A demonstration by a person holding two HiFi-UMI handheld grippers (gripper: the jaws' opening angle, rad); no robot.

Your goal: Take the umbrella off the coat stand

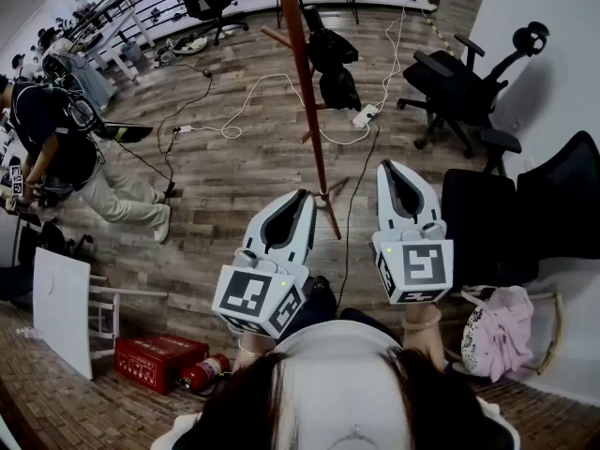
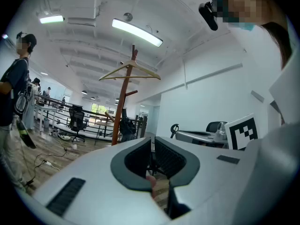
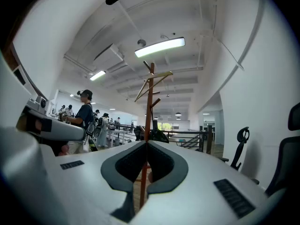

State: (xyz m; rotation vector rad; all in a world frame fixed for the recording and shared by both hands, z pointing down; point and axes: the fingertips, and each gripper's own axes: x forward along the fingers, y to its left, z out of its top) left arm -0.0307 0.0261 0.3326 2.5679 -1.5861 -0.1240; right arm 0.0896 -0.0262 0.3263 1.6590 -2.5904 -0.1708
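Observation:
The coat stand point(image 1: 306, 92) is a reddish wooden pole on the plank floor ahead of me, and it also shows in the left gripper view point(image 2: 123, 108) and the right gripper view point(image 3: 149, 108). A folded black umbrella point(image 1: 334, 64) hangs from a peg on its right side, a dark bundle in both gripper views point(image 2: 125, 125) point(image 3: 159, 136). My left gripper point(image 1: 302, 197) point(image 2: 153, 139) and right gripper point(image 1: 392, 165) point(image 3: 146, 142) are held level in front of me, well short of the stand. Both are shut with nothing between their jaws.
Black office chairs point(image 1: 459, 87) point(image 1: 487, 223) stand to the right by the wall. A white cable and power strip point(image 1: 366, 115) lie near the stand's base. A person point(image 1: 56, 148) stands at the left. A red box point(image 1: 155, 359), a fire extinguisher point(image 1: 202, 373) and a pink bag point(image 1: 502, 331) are near my feet.

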